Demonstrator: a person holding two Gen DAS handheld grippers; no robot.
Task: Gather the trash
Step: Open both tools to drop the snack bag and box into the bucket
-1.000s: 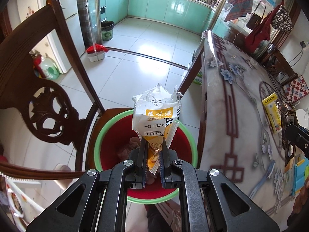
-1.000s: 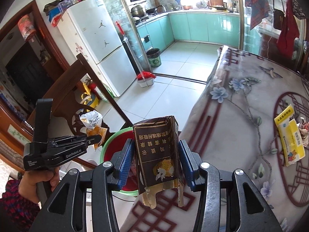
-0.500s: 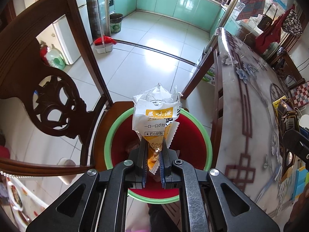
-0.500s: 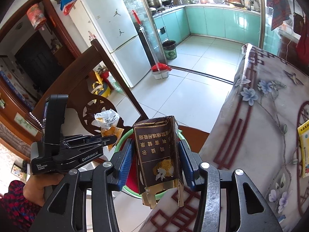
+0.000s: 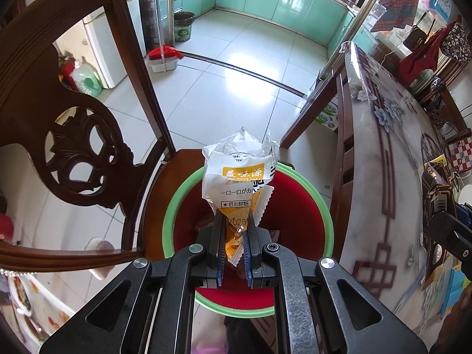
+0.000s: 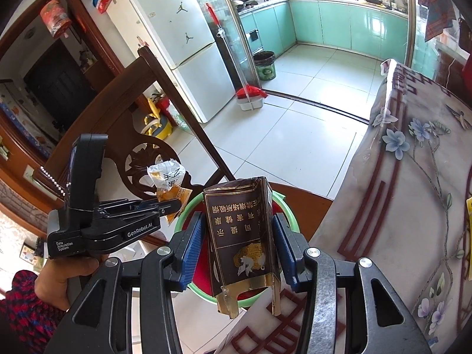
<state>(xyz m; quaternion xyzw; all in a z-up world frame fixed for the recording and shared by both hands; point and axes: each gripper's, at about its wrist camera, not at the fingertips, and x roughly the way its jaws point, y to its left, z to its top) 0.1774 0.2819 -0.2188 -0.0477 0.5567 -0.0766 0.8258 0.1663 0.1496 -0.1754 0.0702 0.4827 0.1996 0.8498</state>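
My left gripper [image 5: 234, 230] is shut on a white and yellow snack wrapper [image 5: 239, 183] and holds it over a red basin with a green rim [image 5: 295, 206] that stands on a wooden chair seat. My right gripper [image 6: 239, 247] is shut on a dark brown cigarette pack [image 6: 240, 236], held upright over the table edge beside the basin [image 6: 283, 203]. The left gripper [image 6: 174, 206] with the wrapper [image 6: 166, 178] also shows in the right wrist view. Some trash lies inside the basin, partly hidden.
The carved chair back [image 5: 76, 147] rises left of the basin. The flowered table [image 5: 383, 177] runs along the right, with a yellow packet [image 6: 469, 215] on it. A mop and bucket [image 5: 162, 59] and a bin [image 5: 183, 25] stand on the tiled floor.
Both grippers have moved left towards the chair, so the basin now lies more squarely under the wrapper. The cigarette pack has come nearer the basin. Both grips are unchanged.
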